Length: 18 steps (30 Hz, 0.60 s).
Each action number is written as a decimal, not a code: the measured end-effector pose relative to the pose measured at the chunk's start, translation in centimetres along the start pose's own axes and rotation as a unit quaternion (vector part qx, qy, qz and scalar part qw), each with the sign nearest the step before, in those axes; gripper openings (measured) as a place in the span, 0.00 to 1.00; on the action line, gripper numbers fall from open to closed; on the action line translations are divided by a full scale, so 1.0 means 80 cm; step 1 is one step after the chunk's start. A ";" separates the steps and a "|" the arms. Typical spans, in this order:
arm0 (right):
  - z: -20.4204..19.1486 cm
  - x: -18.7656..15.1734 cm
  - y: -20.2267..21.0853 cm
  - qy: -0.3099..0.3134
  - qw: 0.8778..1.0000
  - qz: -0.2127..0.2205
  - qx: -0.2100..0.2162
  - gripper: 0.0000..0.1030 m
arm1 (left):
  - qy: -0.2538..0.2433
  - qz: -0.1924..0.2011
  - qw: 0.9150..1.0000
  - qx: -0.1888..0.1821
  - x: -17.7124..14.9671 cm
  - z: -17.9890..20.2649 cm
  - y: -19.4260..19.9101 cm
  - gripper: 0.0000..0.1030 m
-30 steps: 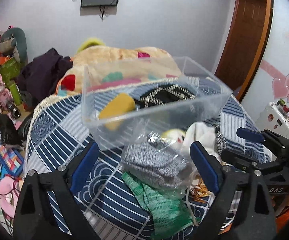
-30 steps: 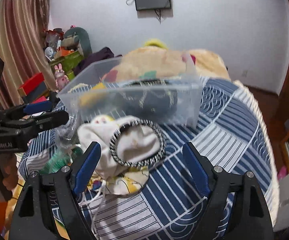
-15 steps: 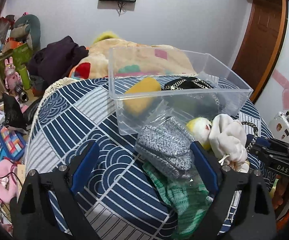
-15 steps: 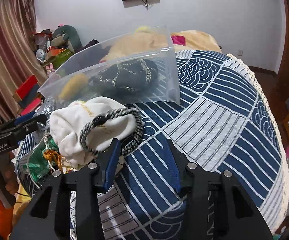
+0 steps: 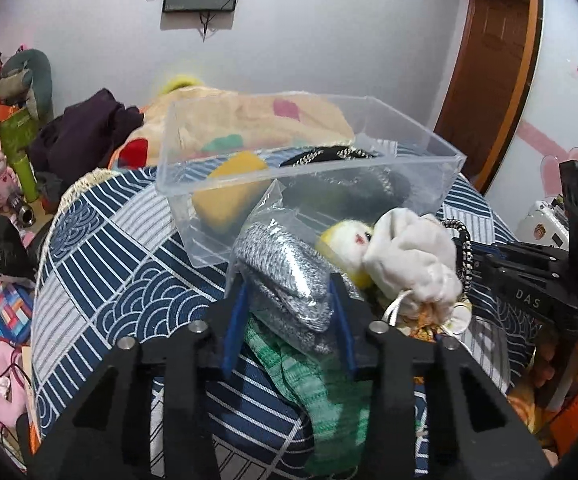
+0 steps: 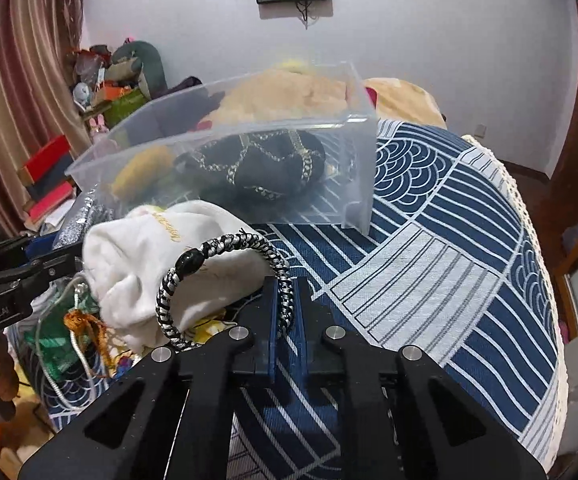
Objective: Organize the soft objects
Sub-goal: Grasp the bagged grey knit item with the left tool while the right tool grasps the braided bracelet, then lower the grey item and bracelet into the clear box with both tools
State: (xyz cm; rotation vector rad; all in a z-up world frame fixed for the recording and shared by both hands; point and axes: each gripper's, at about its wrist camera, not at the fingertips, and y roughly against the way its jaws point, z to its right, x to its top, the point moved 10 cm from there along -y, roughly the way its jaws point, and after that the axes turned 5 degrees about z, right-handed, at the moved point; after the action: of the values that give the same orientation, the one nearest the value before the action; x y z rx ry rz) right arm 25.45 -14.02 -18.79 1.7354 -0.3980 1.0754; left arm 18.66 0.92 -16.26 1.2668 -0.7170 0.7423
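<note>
The clear bin [image 5: 309, 184] stands open-topped just behind the pile, a yellow plush [image 5: 229, 192] and black pouch [image 6: 257, 168] filling its floor. The white pouch [image 6: 161, 264] and bagged grey knit [image 5: 289, 276] crowd its near wall. Bare quilt [image 6: 449, 264] lies to the right.

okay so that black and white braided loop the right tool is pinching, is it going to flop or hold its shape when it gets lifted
The braided loop probably keeps its ring shape: it arches above the white pouch unsupported. It looks light, and the right tool pinches one strand, so it may swing. Its woven surface should resist slipping.
</note>
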 end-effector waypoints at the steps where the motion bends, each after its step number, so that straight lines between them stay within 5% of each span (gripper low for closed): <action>1: 0.001 0.002 0.005 -0.001 1.000 0.006 0.000 0.07 | -0.001 0.003 1.000 0.001 0.001 0.000 0.005 0.32; 18: 0.003 0.065 0.078 -0.001 0.995 0.098 -0.008 0.07 | -0.019 0.094 0.995 -0.005 0.071 0.010 0.085 0.27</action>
State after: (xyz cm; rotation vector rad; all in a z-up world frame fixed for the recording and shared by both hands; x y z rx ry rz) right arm 24.13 -15.80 -10.98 1.7100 -0.5855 1.2059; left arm 16.30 1.58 -7.72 1.2185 -0.8784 0.8690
